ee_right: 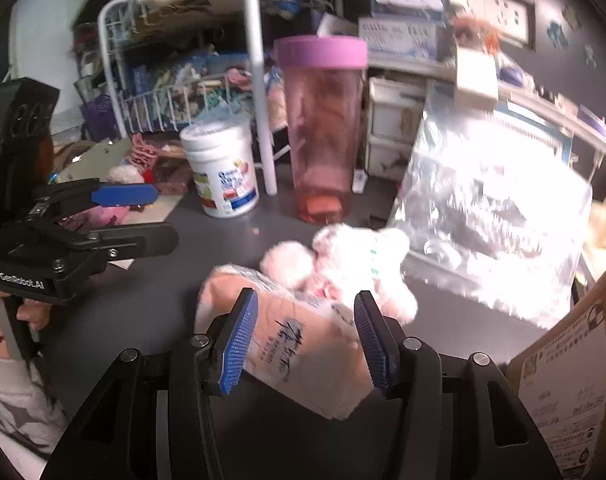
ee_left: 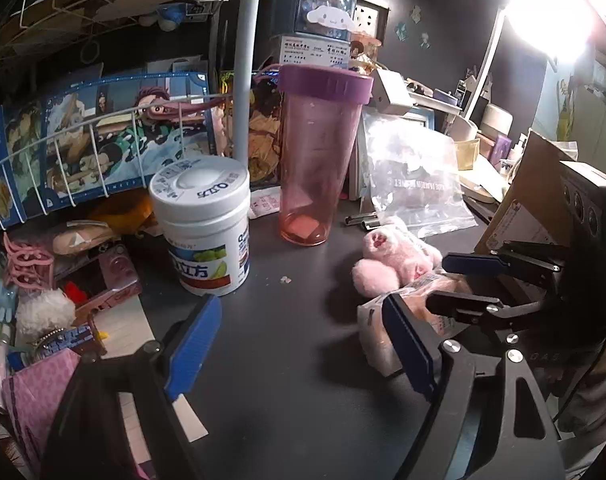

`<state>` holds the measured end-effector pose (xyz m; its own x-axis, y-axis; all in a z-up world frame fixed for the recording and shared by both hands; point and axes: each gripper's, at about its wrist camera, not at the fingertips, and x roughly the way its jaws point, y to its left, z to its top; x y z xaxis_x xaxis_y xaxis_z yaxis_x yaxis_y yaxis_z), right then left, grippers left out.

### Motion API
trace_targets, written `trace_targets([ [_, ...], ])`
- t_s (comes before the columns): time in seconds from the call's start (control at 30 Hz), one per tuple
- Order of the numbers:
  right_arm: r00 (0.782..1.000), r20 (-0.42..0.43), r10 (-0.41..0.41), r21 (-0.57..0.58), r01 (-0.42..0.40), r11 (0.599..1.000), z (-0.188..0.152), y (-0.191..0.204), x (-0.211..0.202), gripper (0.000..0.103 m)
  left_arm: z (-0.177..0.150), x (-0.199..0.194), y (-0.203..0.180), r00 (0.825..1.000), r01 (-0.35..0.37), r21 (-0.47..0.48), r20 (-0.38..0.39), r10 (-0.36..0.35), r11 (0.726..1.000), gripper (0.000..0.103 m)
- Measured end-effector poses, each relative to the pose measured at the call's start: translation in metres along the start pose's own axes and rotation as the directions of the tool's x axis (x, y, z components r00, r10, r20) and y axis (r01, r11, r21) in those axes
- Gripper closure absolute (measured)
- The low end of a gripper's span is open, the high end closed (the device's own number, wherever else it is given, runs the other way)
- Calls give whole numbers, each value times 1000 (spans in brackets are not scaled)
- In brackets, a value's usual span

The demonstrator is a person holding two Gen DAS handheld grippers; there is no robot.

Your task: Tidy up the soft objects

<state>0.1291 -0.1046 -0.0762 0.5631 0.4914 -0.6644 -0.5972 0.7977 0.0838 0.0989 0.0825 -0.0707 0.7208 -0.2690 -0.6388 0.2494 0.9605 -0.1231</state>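
A pink tissue pack (ee_right: 303,344) lies on the dark desk between the blue pads of my right gripper (ee_right: 307,340); the jaws straddle it, and whether they pinch it is unclear. A pink plush toy (ee_right: 343,268) lies just behind the pack, touching it. In the left wrist view the plush (ee_left: 391,260) and the pack (ee_left: 377,332) sit right of centre, with the right gripper (ee_left: 443,304) over the pack. My left gripper (ee_left: 299,344) is open and empty over bare desk. It also shows in the right wrist view (ee_right: 143,216) at the left.
A pink tumbler with a purple lid (ee_left: 319,152) and a white jar (ee_left: 207,224) stand behind. A clear plastic bag (ee_right: 495,216) leans at the right. A white wire rack (ee_left: 83,140), a cardboard box (ee_right: 567,380) and clutter line the desk's left edge.
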Motion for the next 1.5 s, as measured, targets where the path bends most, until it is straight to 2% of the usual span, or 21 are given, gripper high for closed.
trace_targets([
  [0.2, 993, -85, 85, 3, -85, 996, -16, 8, -7, 57, -4, 0, -1, 1000, -4, 3, -9, 5, 1000, 23],
  [0.37, 972, -136, 192, 34, -189, 981, -26, 18, -10, 57, -13, -5, -2, 1000, -14, -2, -16, 14, 1000, 23],
  [0.5, 988, -97, 118, 20, -116, 993, -23, 16, -17, 55, -20, -9, -3, 1000, -19, -3, -23, 19, 1000, 23],
  [0.57, 990, -112, 90, 50, -85, 995, -23, 7, -13, 44, -22, -11, -3, 1000, -16, -3, -26, 16, 1000, 23],
  [0.63, 985, -142, 103, 69, -94, 993, -26, 3, -8, 44, -25, -12, -3, 999, -8, -4, -31, 8, 1000, 23],
  [0.8, 956, -169, 240, 117, -223, 968, -33, 13, -8, 44, -31, -11, -4, 999, -9, -7, -47, 8, 1000, 23],
  [0.9, 919, -179, 350, 125, -332, 935, -34, 29, -7, 44, -33, -11, -2, 999, -17, -14, -49, 16, 1000, 23],
  [0.93, 914, -178, 364, 112, -349, 930, -33, 34, -7, 44, -33, -12, -2, 999, -20, -17, -49, 19, 1000, 23],
  [1.0, 945, -148, 292, 74, -284, 956, -30, 36, -8, 44, -35, -14, 0, 998, -40, -25, -48, 39, 999, 23],
  [1.03, 971, -114, 211, 55, -206, 977, -26, 33, -10, 44, -36, -16, 1, 998, -52, -30, -46, 50, 998, 23],
  [1.07, 984, -91, 155, 47, -152, 987, -23, 30, -11, 42, -38, -17, 2, 998, -56, -35, -44, 55, 998, 23],
  [1.1, 994, -63, 90, 41, -87, 995, -20, 26, -11, 38, -39, -18, 3, 998, -56, -44, -44, 54, 997, 23],
  [1.13, 999, -36, 31, 40, -30, 999, -16, 21, -9, 29, -41, -19, 3, 998, -47, -51, -46, 45, 998, 23],
  [1.17, 1000, -18, -14, 49, 15, 999, -12, 14, -6, 23, -42, -19, 2, 998, -31, -55, -47, 28, 998, 23],
  [1.23, 999, -4, -49, 80, 49, 996, -2, 0, 5, 23, -46, -20, -2, 999, 1, -54, -49, -4, 999, 23],
  [1.33, 995, -33, -91, 81, 93, 992, 10, -12, 26, 19, -50, -20, -8, 999, 14, -48, -52, -17, 999, 23],
  [1.5, 991, -90, -101, 40, 105, 994, 18, -16, 55, 19, -51, -20, -8, 998, 4, -63, -55, -7, 998, 23],
])
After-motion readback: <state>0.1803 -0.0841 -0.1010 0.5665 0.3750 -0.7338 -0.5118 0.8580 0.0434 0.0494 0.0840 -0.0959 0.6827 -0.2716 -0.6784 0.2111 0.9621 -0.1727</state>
